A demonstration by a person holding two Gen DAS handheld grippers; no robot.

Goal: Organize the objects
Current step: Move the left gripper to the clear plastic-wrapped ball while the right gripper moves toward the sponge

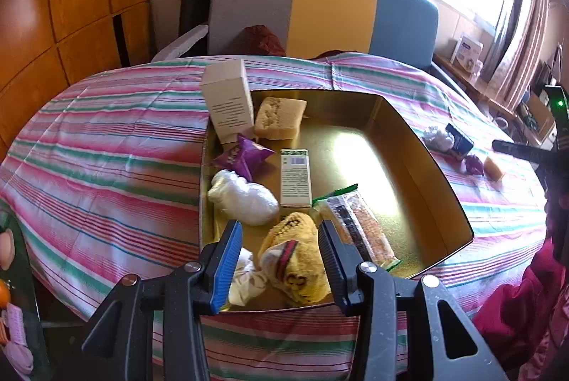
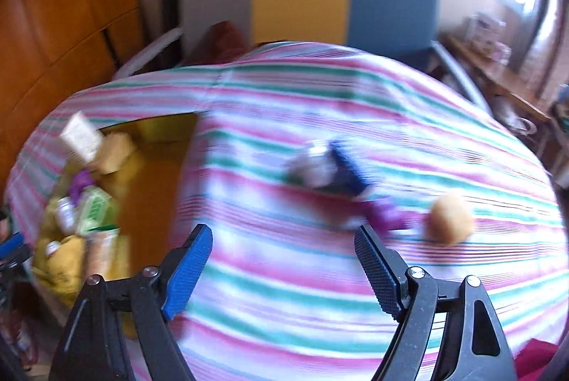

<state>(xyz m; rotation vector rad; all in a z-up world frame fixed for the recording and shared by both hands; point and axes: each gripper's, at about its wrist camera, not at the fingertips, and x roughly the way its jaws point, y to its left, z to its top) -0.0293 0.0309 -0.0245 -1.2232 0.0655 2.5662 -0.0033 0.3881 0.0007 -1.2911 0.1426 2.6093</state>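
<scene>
Left view sharp, left gripper [image 1: 281, 260] jaws apart over gold tray [image 1: 419, 146], yellow toy [image 1: 298, 260] lower centre between them, right view blurred, right gripper [image 2: 284, 260] wide apart, empty, over striped cloth [image 2: 284, 292], orange ball [image 2: 450, 217] at right

Left gripper [image 1: 281, 238] part-open; right gripper [image 2: 284, 245] wide (nothing between).

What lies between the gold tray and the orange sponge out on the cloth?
In the left wrist view, a crumpled white wrapper, a dark blue packet and a purple wrapper lie between the gold tray and the orange sponge.
</scene>
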